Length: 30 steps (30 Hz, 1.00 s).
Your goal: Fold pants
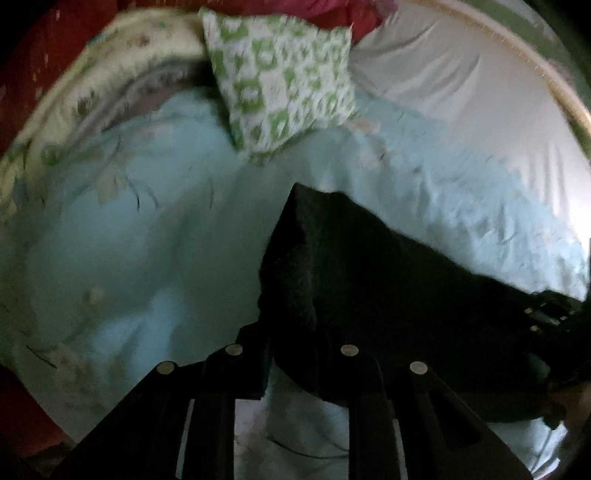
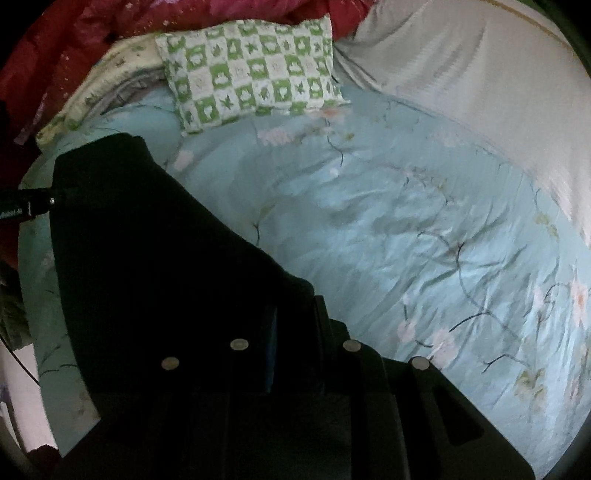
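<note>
Black pants point(image 1: 351, 258) hang lifted over a bed, stretched between my two grippers. In the left wrist view my left gripper point(image 1: 295, 332) has its jaws close together, pinching one edge of the dark cloth. My right gripper point(image 1: 543, 317) shows at the right edge, at the far end of the same cloth. In the right wrist view the pants point(image 2: 147, 240) fill the lower left, and my right gripper point(image 2: 295, 325) is shut on their near edge. My left gripper point(image 2: 26, 206) pokes in from the left edge, against the fabric. The dark cloth hides both sets of fingertips.
A light-blue floral quilt point(image 2: 406, 240) covers the bed under the pants. A green-and-white checked pillow point(image 2: 251, 74) lies at the head. Behind it is a red blanket point(image 2: 92, 29), and a white sheet point(image 2: 480, 92) lies to the right.
</note>
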Available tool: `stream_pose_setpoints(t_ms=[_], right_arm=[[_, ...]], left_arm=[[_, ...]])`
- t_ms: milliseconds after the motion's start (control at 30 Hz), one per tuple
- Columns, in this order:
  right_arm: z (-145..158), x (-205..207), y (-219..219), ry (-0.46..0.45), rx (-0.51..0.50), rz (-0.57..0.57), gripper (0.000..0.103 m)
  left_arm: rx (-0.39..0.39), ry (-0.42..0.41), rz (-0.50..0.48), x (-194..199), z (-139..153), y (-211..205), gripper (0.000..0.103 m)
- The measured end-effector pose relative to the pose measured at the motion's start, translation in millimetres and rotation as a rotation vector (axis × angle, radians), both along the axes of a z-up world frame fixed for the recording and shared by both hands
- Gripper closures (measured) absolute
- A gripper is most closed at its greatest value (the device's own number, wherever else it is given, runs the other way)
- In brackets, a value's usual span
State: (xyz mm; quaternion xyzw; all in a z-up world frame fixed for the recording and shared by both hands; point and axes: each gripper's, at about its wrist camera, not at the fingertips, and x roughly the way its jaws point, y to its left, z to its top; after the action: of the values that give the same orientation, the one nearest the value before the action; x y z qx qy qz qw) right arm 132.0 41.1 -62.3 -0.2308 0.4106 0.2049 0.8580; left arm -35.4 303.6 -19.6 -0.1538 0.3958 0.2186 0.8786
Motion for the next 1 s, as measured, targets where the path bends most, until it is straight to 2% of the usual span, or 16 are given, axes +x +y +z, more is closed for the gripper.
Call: stream_pose_setpoints(t_ms=[33,67,100,133,200,367,467,533,667,1000], right_arm=[[-1.9,0.1,0.0,-0.006,-0.008,-0.010,0.076],[-0.9,0.1,-1.0,-0.026,-0.014,-0.026,0.066],[1.2,-0.5,-2.5,-0.039,-0.021,-0.043,0.061],[4.8,-1.5,-5.3,-0.051,-0.022,-0.059,0.054],[14.7,-5.2,-14.2,-0.065,-0.012,-0.096,0.051],[55.9,-33.4,-56.8,-0.080,0.133,-0.182,0.047],[76.6,-60.9,-89.8,-0.100,0.202,-0.245,0.040],[84.0,-75.8,-108.6,-0.092,0.237,-0.281,0.039],[88.7,-103.8,-140.5,-0.068,0.276,-0.354,0.039],[78.0,-163.7,-202.4,-0.017,0.336,-0.517,0.038]], left_arm=[[0.013,0.026,0.011,1.8,-7.0,0.8,0.074],[0.033,0.041,0.016,1.3,-10.4,0.1,0.071],[0.051,0.046,0.018,0.2,-10.0,-1.2,0.064],[0.091,0.058,0.031,-2.9,-6.4,-3.5,0.053],[0.135,0.060,0.057,-10.6,2.2,-6.1,0.046],[0.103,-0.045,0.072,-42.3,37.5,-11.2,0.047],[0.089,-0.080,0.025,-44.4,51.3,-26.1,0.045],[0.078,-0.087,-0.032,-37.1,57.0,-40.3,0.042],[0.075,-0.083,-0.151,-14.9,62.1,-76.4,0.041],[0.081,-0.023,-0.438,33.4,52.8,-184.0,0.037]])
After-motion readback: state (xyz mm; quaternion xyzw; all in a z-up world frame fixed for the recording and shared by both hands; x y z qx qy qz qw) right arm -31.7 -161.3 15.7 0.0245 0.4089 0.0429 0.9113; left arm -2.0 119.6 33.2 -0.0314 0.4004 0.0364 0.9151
